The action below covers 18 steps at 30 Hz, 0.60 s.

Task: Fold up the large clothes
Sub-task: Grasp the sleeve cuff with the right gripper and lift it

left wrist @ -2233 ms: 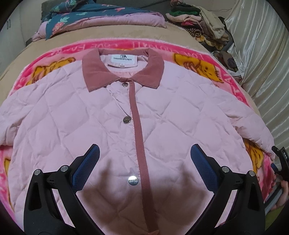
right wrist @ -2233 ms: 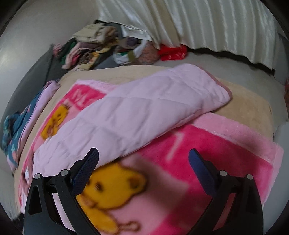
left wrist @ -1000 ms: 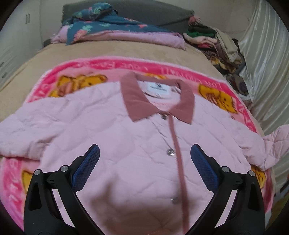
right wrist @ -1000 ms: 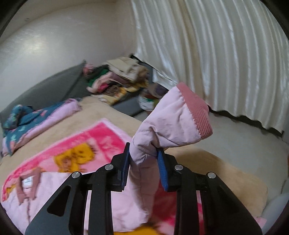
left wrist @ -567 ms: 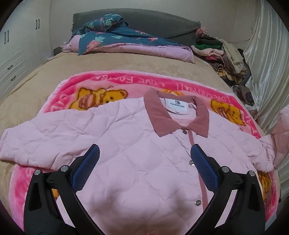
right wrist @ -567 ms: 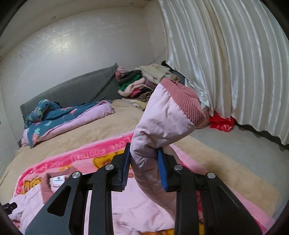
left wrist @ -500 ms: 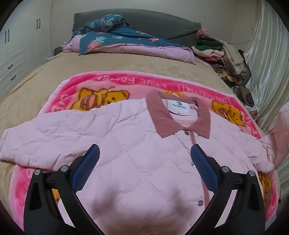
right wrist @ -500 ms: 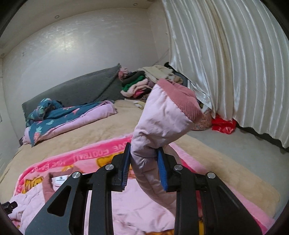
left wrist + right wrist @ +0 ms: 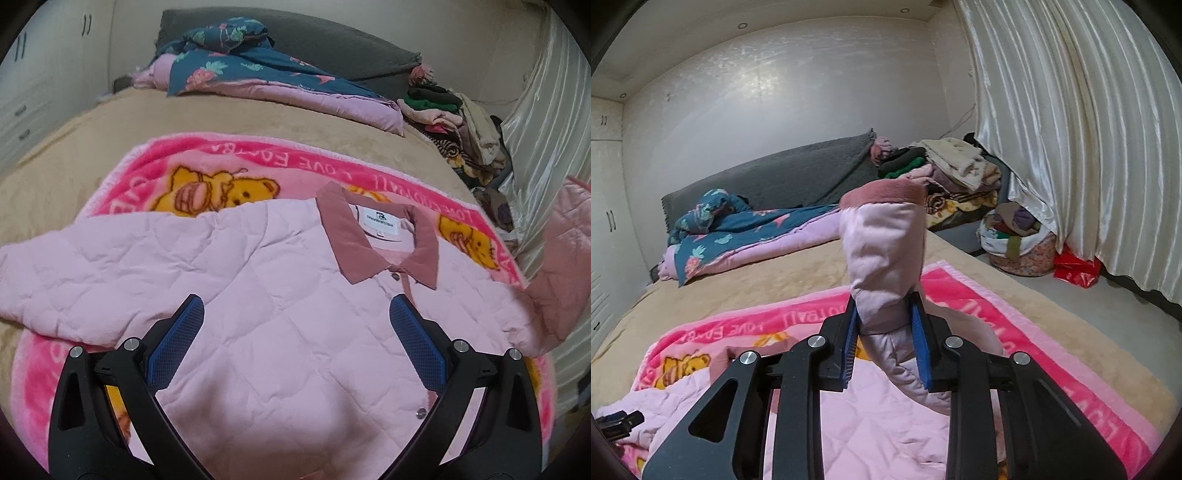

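A pale pink quilted jacket (image 9: 288,295) with a dusty-rose collar (image 9: 351,243) lies front up on a pink cartoon-bear blanket (image 9: 236,162). My left gripper (image 9: 295,332) is open and empty, hovering over the jacket's chest. Its left sleeve (image 9: 74,266) lies spread out flat. My right gripper (image 9: 886,332) is shut on the jacket's right sleeve (image 9: 886,251) just below the rose cuff (image 9: 882,192), holding it upright above the bed. That raised sleeve also shows at the right edge of the left wrist view (image 9: 565,258).
The blanket lies on a beige bed (image 9: 110,133). A blue floral quilt (image 9: 240,62) lies by the grey headboard (image 9: 783,173). A pile of clothes (image 9: 945,170) and a stuffed bag (image 9: 1019,240) sit at the far right by a white curtain (image 9: 1071,129).
My right gripper took hold of the right sleeve near the cuff, lifted it off the bed and carried it inward over the jacket. My left gripper shifted left over the chest, staying open.
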{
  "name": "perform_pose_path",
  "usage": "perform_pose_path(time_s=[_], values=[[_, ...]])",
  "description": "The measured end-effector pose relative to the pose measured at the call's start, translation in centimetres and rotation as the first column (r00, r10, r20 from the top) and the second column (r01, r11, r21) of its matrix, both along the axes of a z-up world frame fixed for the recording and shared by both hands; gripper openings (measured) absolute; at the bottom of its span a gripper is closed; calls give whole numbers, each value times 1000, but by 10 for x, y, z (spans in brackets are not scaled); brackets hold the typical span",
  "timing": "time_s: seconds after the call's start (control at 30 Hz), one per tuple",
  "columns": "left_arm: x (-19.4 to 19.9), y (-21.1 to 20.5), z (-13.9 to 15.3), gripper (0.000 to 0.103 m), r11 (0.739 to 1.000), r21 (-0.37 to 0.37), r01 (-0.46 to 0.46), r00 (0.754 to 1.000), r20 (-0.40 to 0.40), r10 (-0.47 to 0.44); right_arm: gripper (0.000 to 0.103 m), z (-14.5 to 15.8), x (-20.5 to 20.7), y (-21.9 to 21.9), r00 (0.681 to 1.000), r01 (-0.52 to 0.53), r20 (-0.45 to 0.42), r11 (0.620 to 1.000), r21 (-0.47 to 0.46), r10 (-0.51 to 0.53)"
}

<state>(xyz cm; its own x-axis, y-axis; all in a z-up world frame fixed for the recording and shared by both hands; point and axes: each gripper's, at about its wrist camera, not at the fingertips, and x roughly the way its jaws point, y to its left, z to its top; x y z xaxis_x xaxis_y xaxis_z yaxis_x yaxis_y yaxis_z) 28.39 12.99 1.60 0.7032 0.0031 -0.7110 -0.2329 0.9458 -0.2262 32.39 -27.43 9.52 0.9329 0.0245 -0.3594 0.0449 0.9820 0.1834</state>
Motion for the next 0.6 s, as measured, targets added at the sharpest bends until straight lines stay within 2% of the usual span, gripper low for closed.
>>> perform_pose_path(time_s=[0.2, 0.43, 0.6], values=[[-5, 11, 5, 94, 999, 10, -32, 999, 15, 32, 23, 4, 3, 20, 999, -37, 9, 999, 2, 37], [-6, 16, 6, 94, 1000, -8, -21, 1000, 17, 21, 23, 14, 6, 50, 995, -92, 31, 996, 0, 92], [-9, 19, 6, 94, 995, -93, 19, 999, 31, -16, 23, 22, 8, 80, 988, -148, 49, 989, 7, 147]])
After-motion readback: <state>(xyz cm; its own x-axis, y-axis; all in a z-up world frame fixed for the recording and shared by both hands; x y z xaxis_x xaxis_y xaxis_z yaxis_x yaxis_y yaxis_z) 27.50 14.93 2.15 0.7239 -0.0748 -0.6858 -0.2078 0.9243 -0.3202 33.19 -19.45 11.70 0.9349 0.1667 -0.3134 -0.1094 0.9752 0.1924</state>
